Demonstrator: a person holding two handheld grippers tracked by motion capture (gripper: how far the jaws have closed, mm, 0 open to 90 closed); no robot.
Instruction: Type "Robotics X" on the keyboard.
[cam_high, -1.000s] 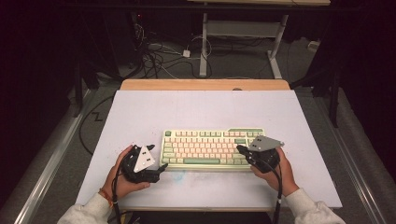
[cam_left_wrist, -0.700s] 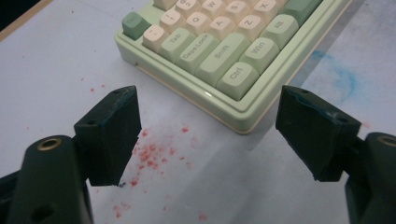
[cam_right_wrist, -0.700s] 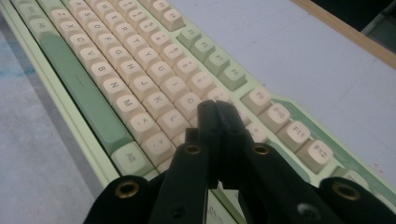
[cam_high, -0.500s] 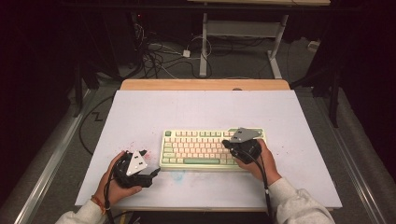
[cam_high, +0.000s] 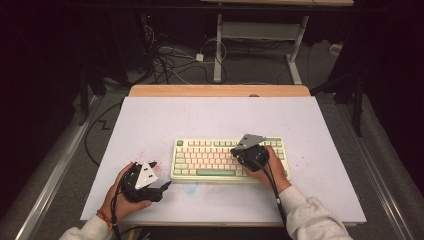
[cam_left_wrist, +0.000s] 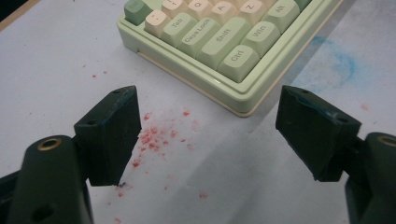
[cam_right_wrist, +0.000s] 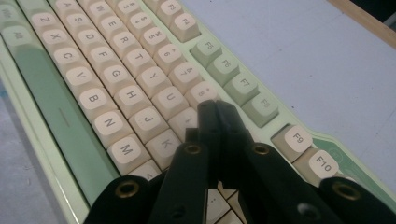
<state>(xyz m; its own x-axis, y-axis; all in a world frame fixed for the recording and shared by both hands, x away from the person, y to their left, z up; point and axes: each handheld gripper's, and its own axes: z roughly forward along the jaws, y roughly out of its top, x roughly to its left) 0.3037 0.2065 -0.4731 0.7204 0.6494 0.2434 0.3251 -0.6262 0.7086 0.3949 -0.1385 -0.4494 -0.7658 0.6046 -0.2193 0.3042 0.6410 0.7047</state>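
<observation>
keyboard (cam_high: 229, 159) | near table's front edge, centre-right; right gripper (cam_right_wrist: 215, 109) pressed together, tip over number row, likely for one-key poking; left gripper (cam_left_wrist: 205, 135) spread, parked beside Ctrl corner, empty

Keyboard (cam_high: 227, 159): pale green case; cream keys; flat on white mat, near front edge.
</observation>
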